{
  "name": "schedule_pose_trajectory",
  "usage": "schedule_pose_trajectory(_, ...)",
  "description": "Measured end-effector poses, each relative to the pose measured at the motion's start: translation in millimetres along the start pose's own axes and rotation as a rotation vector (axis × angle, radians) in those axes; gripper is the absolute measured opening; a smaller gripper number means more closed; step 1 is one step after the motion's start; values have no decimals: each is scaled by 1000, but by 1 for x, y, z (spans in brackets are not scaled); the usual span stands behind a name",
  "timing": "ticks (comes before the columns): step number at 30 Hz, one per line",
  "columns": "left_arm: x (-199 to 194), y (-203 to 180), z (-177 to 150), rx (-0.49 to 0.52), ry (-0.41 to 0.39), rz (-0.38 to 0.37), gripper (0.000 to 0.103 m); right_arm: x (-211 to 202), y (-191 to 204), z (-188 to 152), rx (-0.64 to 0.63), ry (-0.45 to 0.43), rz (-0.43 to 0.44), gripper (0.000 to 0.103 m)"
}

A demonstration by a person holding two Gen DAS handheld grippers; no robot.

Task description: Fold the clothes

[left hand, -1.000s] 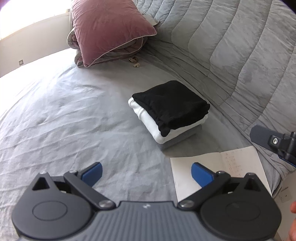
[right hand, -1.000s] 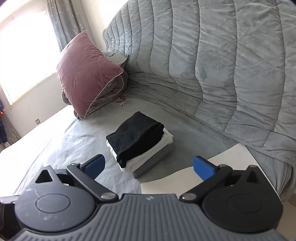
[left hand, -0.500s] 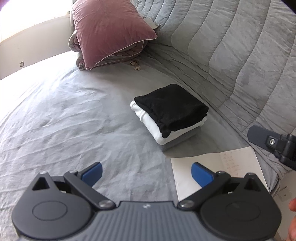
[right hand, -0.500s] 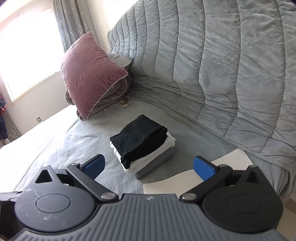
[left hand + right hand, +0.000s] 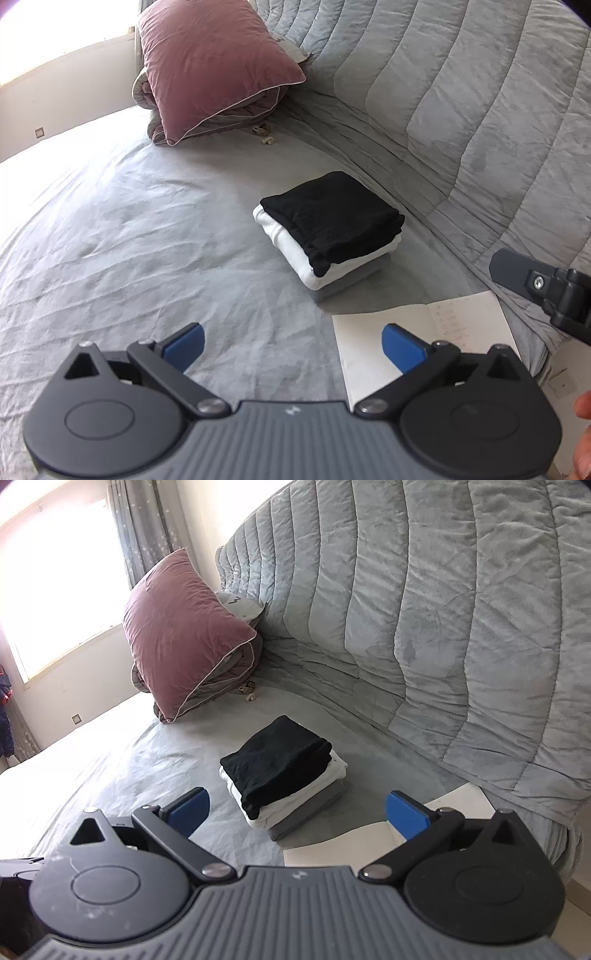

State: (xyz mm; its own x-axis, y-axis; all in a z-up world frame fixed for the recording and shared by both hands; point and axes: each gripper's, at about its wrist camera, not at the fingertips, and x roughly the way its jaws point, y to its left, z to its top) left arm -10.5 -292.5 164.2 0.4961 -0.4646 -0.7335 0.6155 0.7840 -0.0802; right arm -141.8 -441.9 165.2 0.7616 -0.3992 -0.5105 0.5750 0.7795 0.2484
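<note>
Grey sheet (image 5: 147, 229) covered the bed, wrinkled across its near half. A stack (image 5: 328, 236) of three folded garments lay on it: a black top (image 5: 332, 218) uppermost, a white one (image 5: 284, 243) beneath, and a grey one (image 5: 354, 280) at the bottom, its edge just showing. The stack sat near the foot of a quilted grey duvet (image 5: 461, 110) that rose behind it (the same duvet filled most of the right wrist view (image 5: 443, 627)).

The left gripper (image 5: 291, 343) hovered above the sheet, short of the stack, its jaws spread wide and holding nothing. The right gripper (image 5: 299, 808) was likewise spread wide and empty, with the stack (image 5: 284, 775) seen between its blue pads (image 5: 188, 808) but well beyond them. Part of the right gripper also entered the left wrist view at the right edge.

An open notebook (image 5: 424, 332) lay flat on the sheet just beside the stack, near the bed's edge; faint writing marked one page. A pink pillow (image 5: 214, 59) leaned on a rolled grey blanket (image 5: 236, 114) at the far end of the bed, well apart from the stack. A small pale object (image 5: 266, 134) (too small to identify) lay at the pillow's base. A curtain (image 5: 144, 528) hung by the bright window.
</note>
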Motion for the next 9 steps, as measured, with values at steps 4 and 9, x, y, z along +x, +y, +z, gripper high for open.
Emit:
schedule_pose_trajectory(4, -1, -1, 0, 2, 4, -2, 102, -2, 1, 0, -3, -1, -3, 103)
schedule_pose_trajectory(9, -2, 2, 0, -3, 6, -6, 102, -3, 4, 0, -11, -4, -2, 103)
